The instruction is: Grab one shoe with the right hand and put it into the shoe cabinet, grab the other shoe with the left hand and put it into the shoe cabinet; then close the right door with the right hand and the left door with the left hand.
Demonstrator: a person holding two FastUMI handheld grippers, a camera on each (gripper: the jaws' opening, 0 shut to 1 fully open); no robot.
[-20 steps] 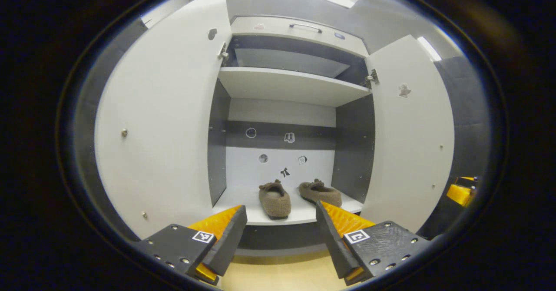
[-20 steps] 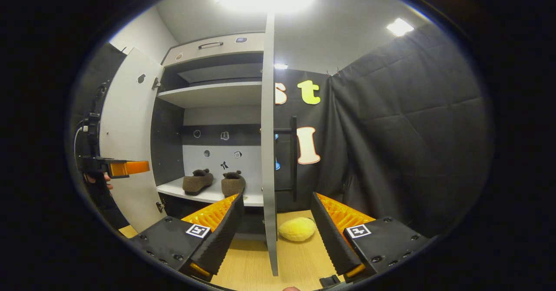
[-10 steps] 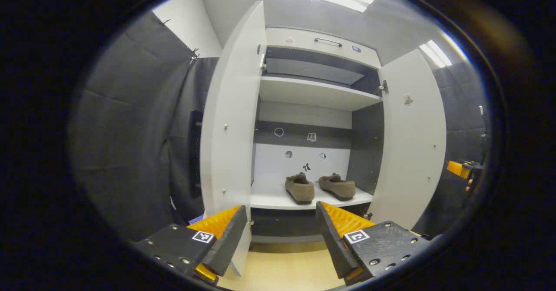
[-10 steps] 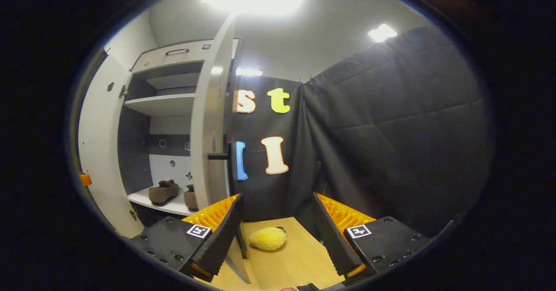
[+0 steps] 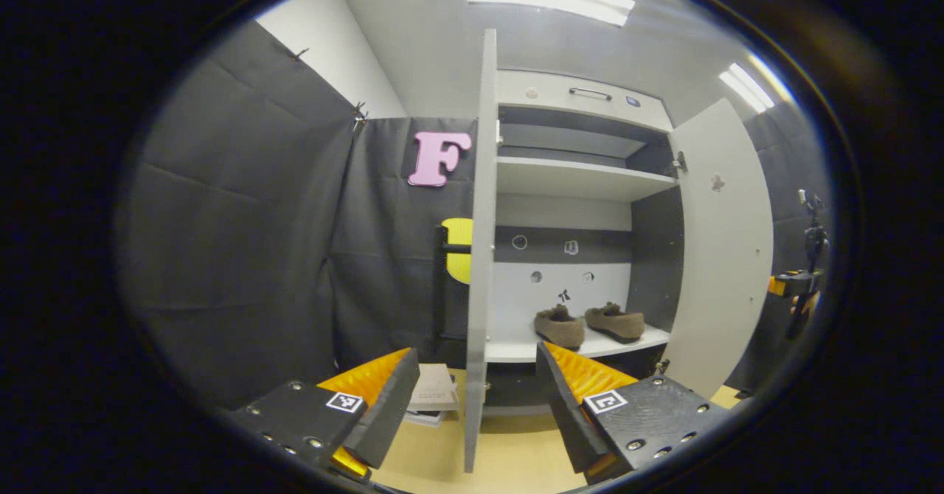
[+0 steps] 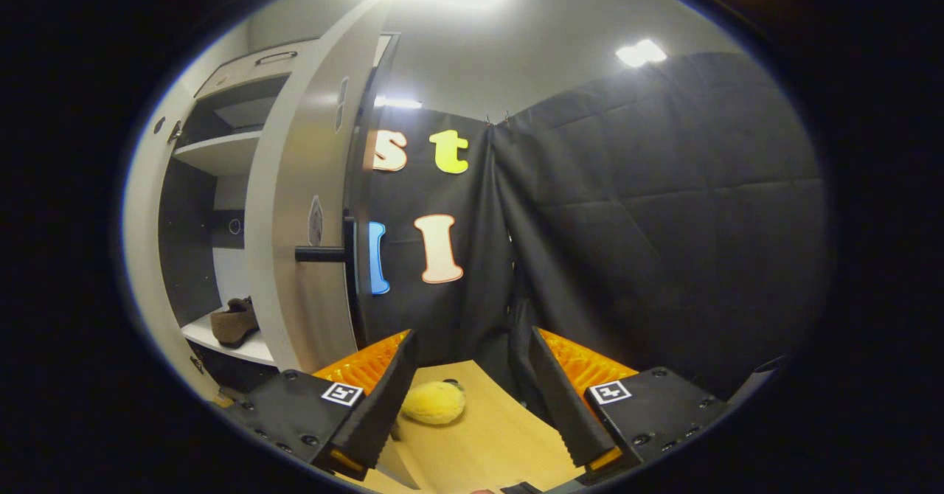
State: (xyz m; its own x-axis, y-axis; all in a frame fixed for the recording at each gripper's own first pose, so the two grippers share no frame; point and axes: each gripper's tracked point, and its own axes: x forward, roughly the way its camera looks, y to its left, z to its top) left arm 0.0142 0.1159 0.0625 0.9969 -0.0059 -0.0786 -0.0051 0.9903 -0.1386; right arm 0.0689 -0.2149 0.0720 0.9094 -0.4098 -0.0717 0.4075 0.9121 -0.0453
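Observation:
Two brown shoes (image 5: 559,326) (image 5: 614,321) stand side by side on the lower shelf (image 5: 509,348) of the white shoe cabinet, both doors open. In the left gripper view the left door (image 5: 477,221) is edge-on straight ahead, between my left gripper's (image 5: 476,352) open, empty fingers. The right door (image 5: 726,258) stands open beyond, with the other gripper (image 5: 793,284) past it. In the right gripper view my right gripper (image 6: 472,335) is open and empty, right of the right door (image 6: 295,206) and its black handle (image 6: 321,254). One shoe (image 6: 234,322) peeks out behind that door.
A stack of books (image 5: 434,397) lies on the wooden floor left of the left door. A yellow plush thing (image 6: 434,402) lies on the floor near the right door's foot. Black cloth walls close in on both sides. An upper shelf (image 5: 582,177) sits above the shoes.
The left gripper has swung left, so the left door went from face-on to edge-on. The right gripper has swung right, past the right door's edge to its outer side. Both stayed open.

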